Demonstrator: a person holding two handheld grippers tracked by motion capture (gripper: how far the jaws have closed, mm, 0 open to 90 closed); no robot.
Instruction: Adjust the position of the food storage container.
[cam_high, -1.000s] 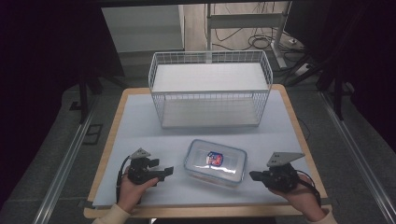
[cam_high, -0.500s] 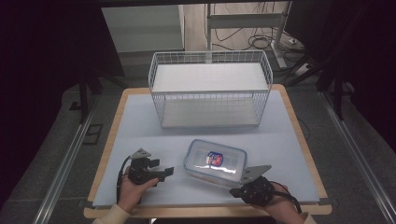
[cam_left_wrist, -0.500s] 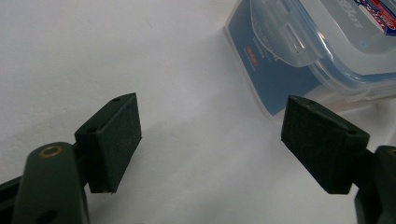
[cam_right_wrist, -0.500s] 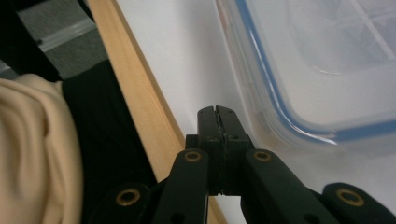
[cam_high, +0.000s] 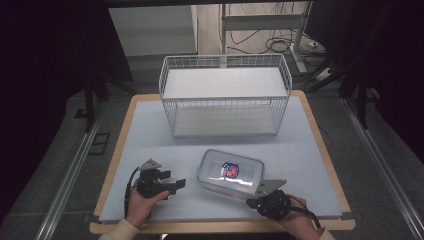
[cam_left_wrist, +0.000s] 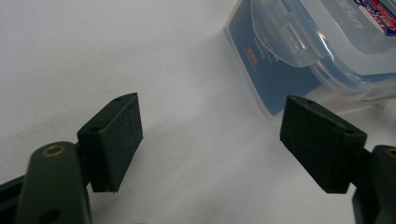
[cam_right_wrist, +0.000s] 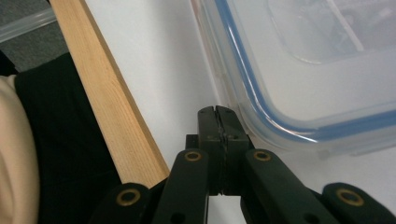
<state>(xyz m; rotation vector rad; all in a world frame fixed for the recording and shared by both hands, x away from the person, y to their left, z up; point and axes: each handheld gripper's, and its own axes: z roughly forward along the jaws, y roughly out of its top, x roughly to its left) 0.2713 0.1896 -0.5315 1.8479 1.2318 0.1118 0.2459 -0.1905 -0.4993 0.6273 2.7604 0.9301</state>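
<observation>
the clear plastic box (cam_high: 231, 173) sat on the pale table (cam_high: 150, 130), near the front edge and a little to the right of the middle. it had a clear lid with a blue seal running round it and a small red and blue sticker (cam_high: 230, 169) on top. behind it, well apart, stood a white wire basket (cam_high: 225, 95).

the left gripper (cam_high: 176, 184) lay low on the table just to the left of the box. its two black pads (cam_left_wrist: 114, 140) stood wide apart with nothing between them, and they pointed toward the box's near corner, not touching it. in the left gripper view one of the lid's snap flaps (cam_left_wrist: 285, 39) showed on the box's side.

the right gripper (cam_right_wrist: 216, 122) was pinched tight shut, holding nothing. its tip sat right beside the box's rounded corner, down by the blue rim (whether it truly touched could not be told).

the box looked light and stiff, and it seemed hollow, though the inside was too cloudy to be sure. the plastic was smooth and shiny, so it would likely slip if squeezed on a flat face. a poke at one corner would probably make it slide or spin on the slick table. the best spot to grab looked like the rim or a snap flap, where the edge sticks out and gives the pads something to bite. the lid should not break easily, but a hard pinch could pop a flap open.
</observation>
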